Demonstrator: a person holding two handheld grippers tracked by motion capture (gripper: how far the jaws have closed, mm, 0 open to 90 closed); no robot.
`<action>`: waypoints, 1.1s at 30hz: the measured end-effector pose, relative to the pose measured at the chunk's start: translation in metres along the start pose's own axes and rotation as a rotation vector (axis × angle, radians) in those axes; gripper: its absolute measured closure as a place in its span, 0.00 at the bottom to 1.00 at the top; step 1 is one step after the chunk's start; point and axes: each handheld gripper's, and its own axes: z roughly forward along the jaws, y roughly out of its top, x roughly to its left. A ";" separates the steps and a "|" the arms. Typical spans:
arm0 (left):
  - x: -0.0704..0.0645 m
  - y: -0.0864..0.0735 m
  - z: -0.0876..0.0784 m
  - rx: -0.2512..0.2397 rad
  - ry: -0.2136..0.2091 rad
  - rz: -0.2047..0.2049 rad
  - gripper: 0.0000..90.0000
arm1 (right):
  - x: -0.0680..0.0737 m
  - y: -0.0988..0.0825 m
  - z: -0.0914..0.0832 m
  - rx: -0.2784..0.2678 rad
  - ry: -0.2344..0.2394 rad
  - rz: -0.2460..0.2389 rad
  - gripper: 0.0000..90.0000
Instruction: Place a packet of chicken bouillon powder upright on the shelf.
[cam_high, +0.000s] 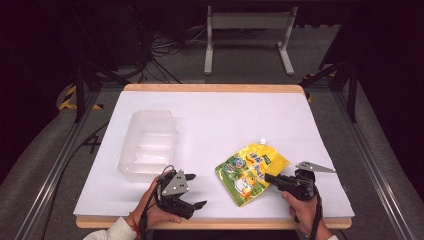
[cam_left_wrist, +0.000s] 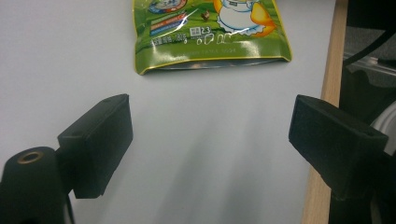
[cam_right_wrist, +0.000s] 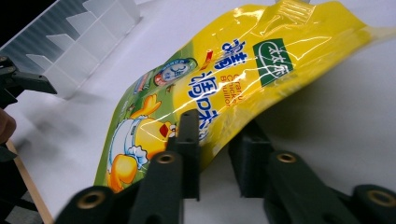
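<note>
Yellow-green pouch (cam_high: 251, 173) pinched by right gripper (cam_high: 273, 179); left gripper (cam_high: 195, 190) spread; clear tray (cam_high: 147, 145) empty.

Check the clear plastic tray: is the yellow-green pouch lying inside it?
No. In the high view the pouch lies on the white table, apart from the tray, with the right gripper at its edge.

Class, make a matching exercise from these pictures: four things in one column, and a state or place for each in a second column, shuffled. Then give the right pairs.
Things:
1. left claw
2. right claw
3. clear plastic tray
4. yellow-green pouch

States or places:
A. empty, on the left part of the table
B. jaws wide apart, holding nothing
C. lying between the two claws, one edge gripped and lifted
D. closed on the pouch's edge

Pairs: 1-B, 2-D, 3-A, 4-C
</note>
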 end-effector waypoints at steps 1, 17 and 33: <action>0.000 0.000 0.000 0.000 0.000 0.000 0.16 | 0.000 0.000 0.000 0.000 0.000 0.000 0.87; 0.013 0.026 0.011 -0.043 -0.033 -0.042 0.19 | 0.036 0.016 -0.018 -0.107 0.067 -0.209 1.00; 0.036 0.053 0.033 -0.057 -0.059 -0.093 0.21 | 0.083 0.027 -0.022 -0.110 0.110 -0.453 1.00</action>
